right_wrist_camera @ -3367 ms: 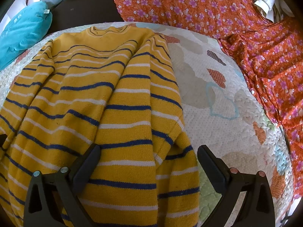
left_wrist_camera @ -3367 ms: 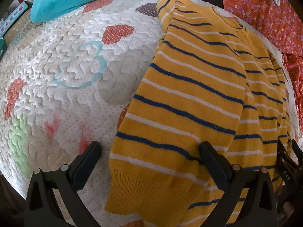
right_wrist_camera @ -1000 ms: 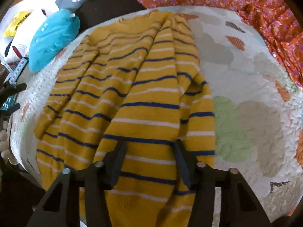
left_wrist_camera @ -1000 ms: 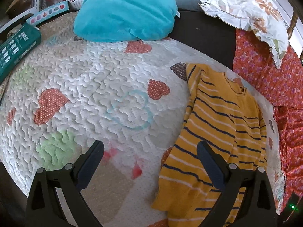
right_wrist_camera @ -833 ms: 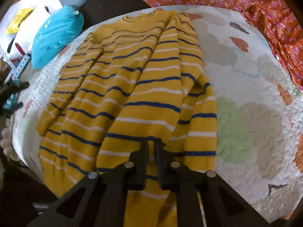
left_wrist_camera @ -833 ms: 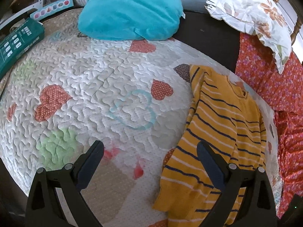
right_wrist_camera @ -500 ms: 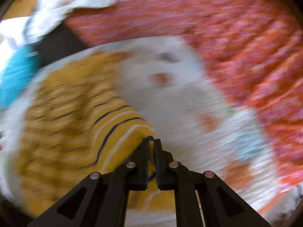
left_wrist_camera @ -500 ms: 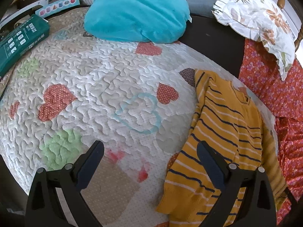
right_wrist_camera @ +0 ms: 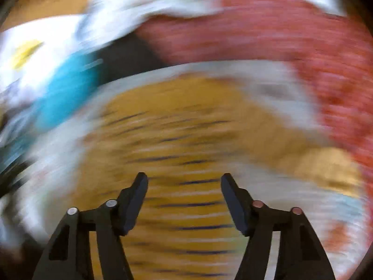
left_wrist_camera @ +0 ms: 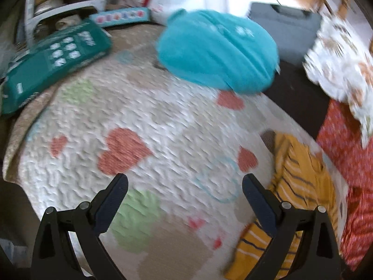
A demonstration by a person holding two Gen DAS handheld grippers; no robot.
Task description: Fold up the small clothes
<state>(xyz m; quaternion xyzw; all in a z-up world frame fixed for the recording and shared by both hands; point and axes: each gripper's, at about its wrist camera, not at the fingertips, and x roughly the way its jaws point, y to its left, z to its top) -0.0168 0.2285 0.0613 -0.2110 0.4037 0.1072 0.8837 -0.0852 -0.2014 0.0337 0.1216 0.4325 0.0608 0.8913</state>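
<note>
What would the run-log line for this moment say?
left tool open, empty | right tool jaws just opening, nothing between | striped sweater lying on quilt

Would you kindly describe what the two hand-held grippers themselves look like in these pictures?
Both look alike. The left hand-held gripper has two matte black arms with triangular cut-outs, small round silver rivets, and flat dark rectangular pads at the tips. The right hand-held gripper has the same black build; two of its rivets look coppery. No cables, markings, sleeves or hands are visible.
</note>
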